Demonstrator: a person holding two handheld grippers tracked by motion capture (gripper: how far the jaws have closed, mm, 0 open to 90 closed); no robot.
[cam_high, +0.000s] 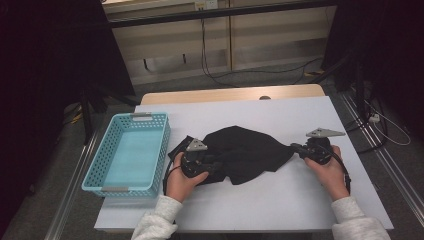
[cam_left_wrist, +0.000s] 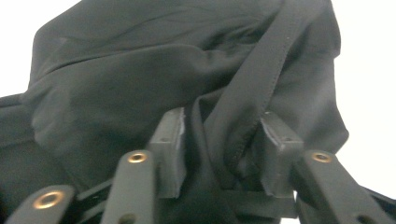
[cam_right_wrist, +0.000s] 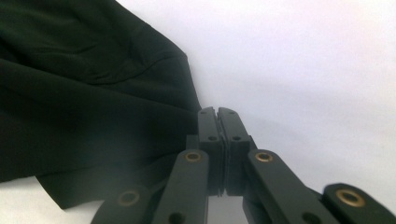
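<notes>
Tongs first: the left tongs (cam_left_wrist: 219, 154) stand apart with a hemmed fold of the black cloth (cam_high: 245, 152) between their pads — a gap shows on either side, so nothing is pinched. Right tongs (cam_right_wrist: 218, 140) are pressed together; in the high view their tips sit at the cloth's drawn-out right corner (cam_high: 292, 146), though whether fabric is caught between them I cannot tell. That cloth lies crumpled in the middle of the white worktop (cam_high: 280, 200), between both hands. Left of it — just beside the left hand (cam_high: 181, 182) — stands a light-blue basket (cam_high: 95, 175).
</notes>
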